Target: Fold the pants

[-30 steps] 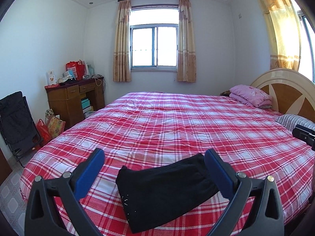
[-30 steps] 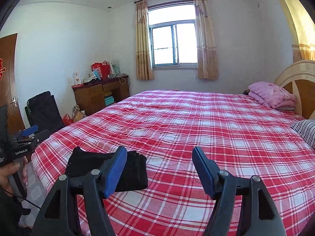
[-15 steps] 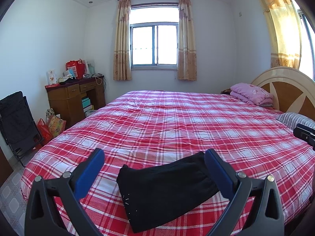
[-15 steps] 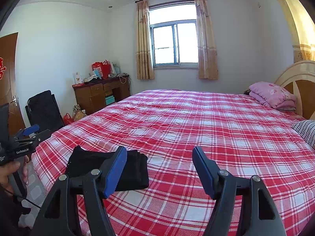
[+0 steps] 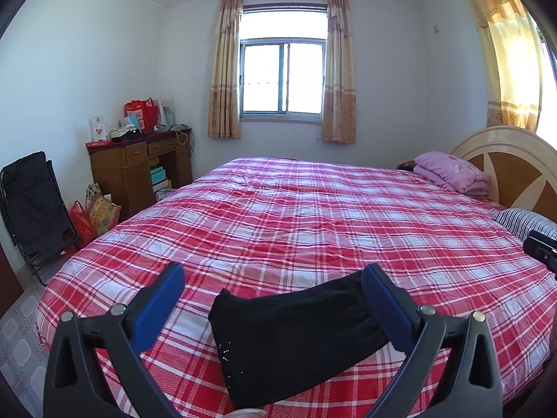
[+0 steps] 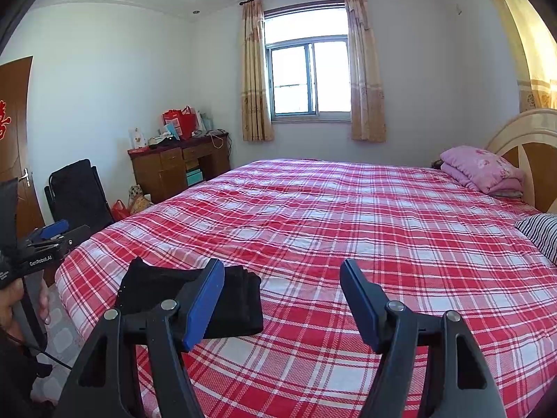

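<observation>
The left claw (image 5: 271,299) hangs with its blue pads spread wide and nothing between them, and over the last second it has barely shifted: the view past it is almost the same as a second ago, only a touch lower and closer. The right claw (image 6: 282,296) is likewise wide open and empty, and its view is also nearly unchanged. That stillness, with both claws clear of the cloth, suggests the folding itself is done and the person is pausing over the result, though this is a judgement from how things lie. Just beyond the left claw's tips, the pants (image 5: 296,334) lie on the near edge of the bed (image 5: 313,216), resting on the red-and-white plaid cover. They are black and folded into a compact, roughly rectangular bundle, set slightly askew to the plaid lines, with a small scatter of shiny dots near one corner. From the right wrist view the same pants (image 6: 240,299) sit to the left of that claw, partly hidden behind its left finger, showing stacked layers at the folded edge. The bundle looks flat and settled, with no loose leg trailing out.
</observation>
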